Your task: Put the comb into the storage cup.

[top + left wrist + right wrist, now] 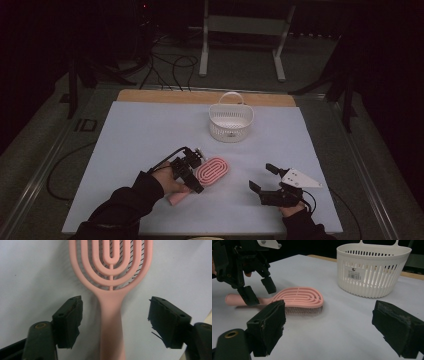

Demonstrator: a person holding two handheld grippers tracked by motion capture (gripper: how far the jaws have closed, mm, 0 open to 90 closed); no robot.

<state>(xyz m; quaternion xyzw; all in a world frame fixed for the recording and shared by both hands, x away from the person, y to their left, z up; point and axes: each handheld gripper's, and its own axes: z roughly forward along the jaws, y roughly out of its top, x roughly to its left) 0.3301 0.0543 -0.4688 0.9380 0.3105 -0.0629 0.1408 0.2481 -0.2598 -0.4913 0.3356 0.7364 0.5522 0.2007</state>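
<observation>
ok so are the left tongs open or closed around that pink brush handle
Open. The left tongs straddle the handle of the pink plastic vented hairbrush, with bare white table cover visible between each jaw and the handle.

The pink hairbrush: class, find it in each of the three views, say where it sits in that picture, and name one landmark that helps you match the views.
High view: the pink hairbrush lies low, left of centre, beside the left tool.
Left gripper view: it runs down the middle, handle between the open jaws, untouched.
Right gripper view: left of centre, bristles down, the left tool over its handle.
Shared landmark: the white basket, top right in the right gripper view; the left gripper view shares the pale tabletop.
</observation>
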